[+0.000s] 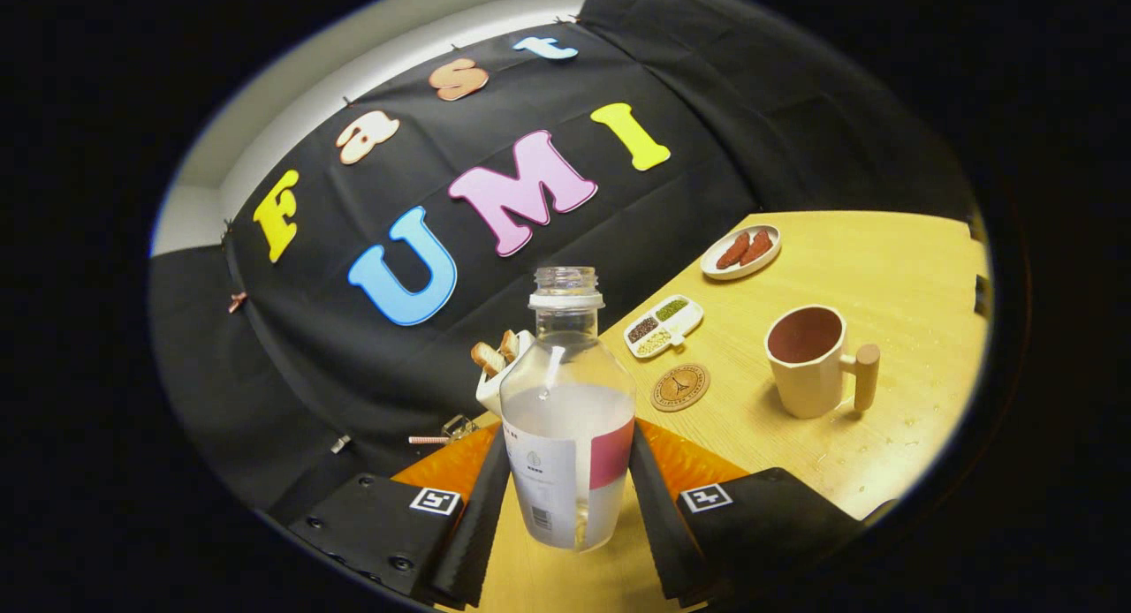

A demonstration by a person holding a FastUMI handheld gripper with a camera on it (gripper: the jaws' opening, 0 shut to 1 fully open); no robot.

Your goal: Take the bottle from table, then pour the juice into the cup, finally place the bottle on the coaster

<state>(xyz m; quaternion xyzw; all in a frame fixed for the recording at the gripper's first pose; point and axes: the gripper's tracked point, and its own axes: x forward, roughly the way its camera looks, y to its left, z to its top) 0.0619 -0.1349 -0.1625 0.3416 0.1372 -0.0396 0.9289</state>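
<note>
A clear, uncapped bottle [568, 419] with pale liquid up to about its middle and a white and pink label stands between my fingers. My gripper [568, 498] is shut on the bottle, both fingers pressing its lower sides. The whole view is tilted, so the table slopes. A cream cup [808, 361] with a brown inside and a wooden handle stands on the table beyond my right finger. The round brown coaster [680, 387] lies between the bottle and the cup, just ahead of the fingers.
A small white divided dish [664, 326] with seeds lies beyond the coaster. Farther back is a white plate [742, 252] with reddish pieces. A white holder [499, 374] with bread sticks stands behind the bottle. Water drops speckle the wooden table [892, 436] near the cup.
</note>
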